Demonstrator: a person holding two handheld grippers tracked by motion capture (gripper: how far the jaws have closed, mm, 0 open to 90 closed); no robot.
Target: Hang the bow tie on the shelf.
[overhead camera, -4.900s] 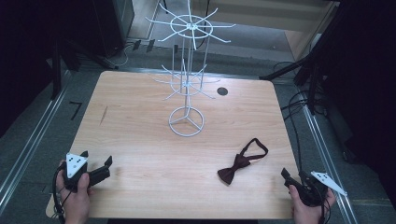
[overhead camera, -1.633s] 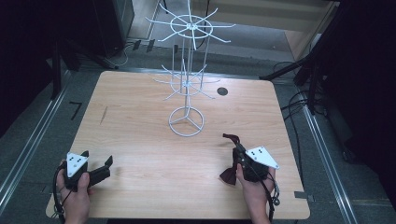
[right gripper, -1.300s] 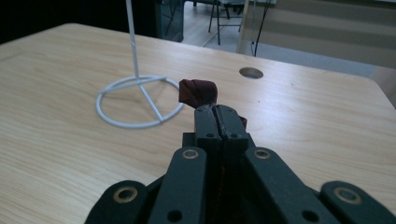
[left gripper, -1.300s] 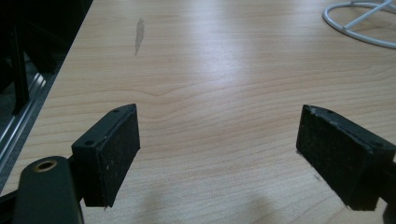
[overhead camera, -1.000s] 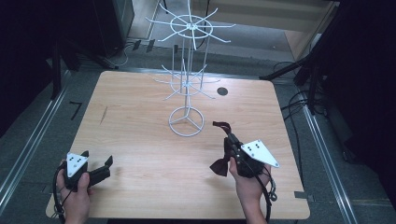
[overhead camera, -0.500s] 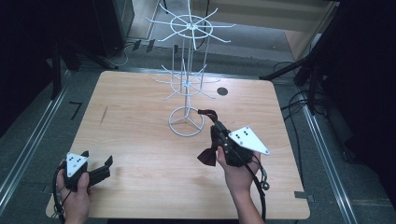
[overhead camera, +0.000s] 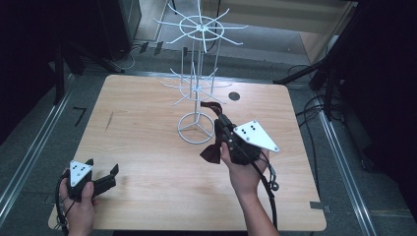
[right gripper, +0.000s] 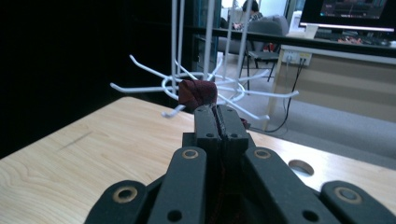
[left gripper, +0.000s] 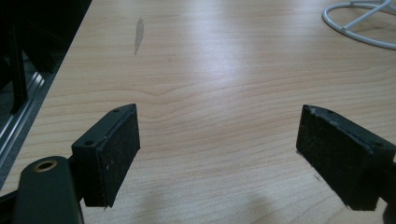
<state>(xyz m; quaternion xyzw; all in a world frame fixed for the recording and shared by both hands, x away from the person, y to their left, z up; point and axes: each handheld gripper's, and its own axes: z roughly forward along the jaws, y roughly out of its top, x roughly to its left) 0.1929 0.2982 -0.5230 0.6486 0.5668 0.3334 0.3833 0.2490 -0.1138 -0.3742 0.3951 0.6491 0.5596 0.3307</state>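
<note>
A dark red bow tie (overhead camera: 212, 152) hangs in the air from my right gripper (overhead camera: 222, 121), which is shut on it beside the base of the white wire rack (overhead camera: 196, 88). In the right gripper view the closed jaws pinch dark red cloth (right gripper: 197, 92), with the rack's lower hooks (right gripper: 219, 88) just beyond it. My left gripper (overhead camera: 102, 176) rests low at the near left corner of the wooden table (overhead camera: 147, 147), open, with nothing between its pads (left gripper: 116, 149).
The rack's ring base (overhead camera: 195, 129) stands at the table's middle and reaches into the left gripper view's top right (left gripper: 355, 28). A round hole (overhead camera: 234, 96) is in the tabletop behind the rack. Cables and metal rails run along the table's sides.
My right gripper came in from the near right edge, shut on the bow tie, lifted it off the table and carried it left and forward to the rack. The left gripper stayed still.
</note>
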